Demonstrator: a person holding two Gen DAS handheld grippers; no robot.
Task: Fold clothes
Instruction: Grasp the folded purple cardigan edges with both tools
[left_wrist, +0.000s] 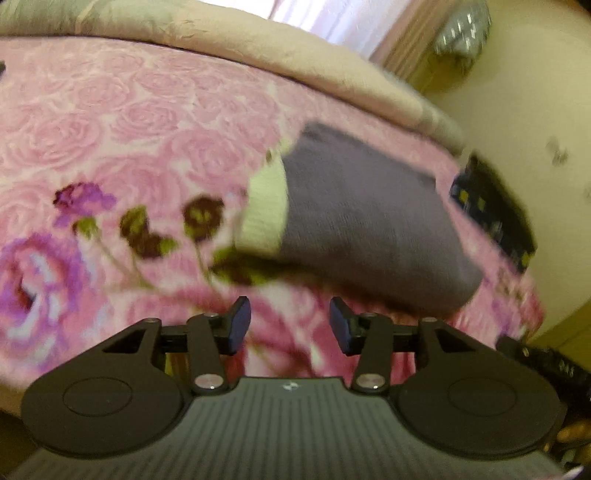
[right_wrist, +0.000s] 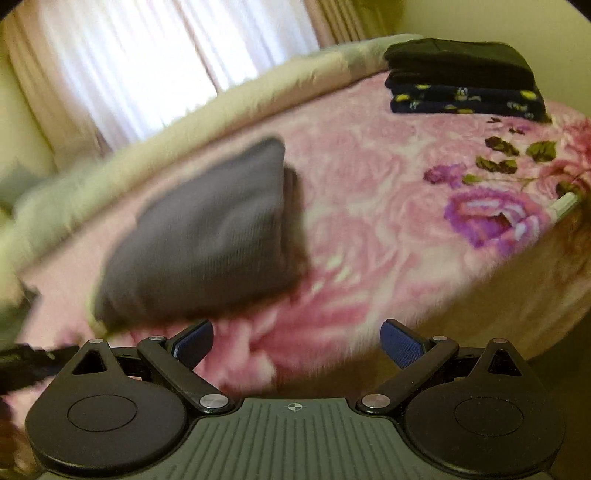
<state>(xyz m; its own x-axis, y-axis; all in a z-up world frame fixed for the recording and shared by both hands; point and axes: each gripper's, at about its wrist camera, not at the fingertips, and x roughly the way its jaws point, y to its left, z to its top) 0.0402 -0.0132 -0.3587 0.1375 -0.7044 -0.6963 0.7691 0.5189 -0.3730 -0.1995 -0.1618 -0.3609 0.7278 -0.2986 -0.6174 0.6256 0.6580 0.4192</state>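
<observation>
A folded grey-purple garment (left_wrist: 365, 221) lies on the pink rose-patterned blanket (left_wrist: 129, 122), with a pale green patch at its left side. My left gripper (left_wrist: 290, 325) hangs open just short of its near edge, nothing between the blue pads. In the right wrist view the same folded garment (right_wrist: 207, 236) sits left of centre on the blanket (right_wrist: 369, 177), blurred by motion. My right gripper (right_wrist: 297, 345) is wide open and empty, near the garment's lower right edge.
A stack of folded dark clothes (right_wrist: 465, 81), black on top and navy with yellow print below, rests at the far corner of the bed; it shows as a dark stack (left_wrist: 491, 210) beyond the garment. A beige quilt (left_wrist: 258, 40) edges the bed. Curtains (right_wrist: 129, 62) hang behind.
</observation>
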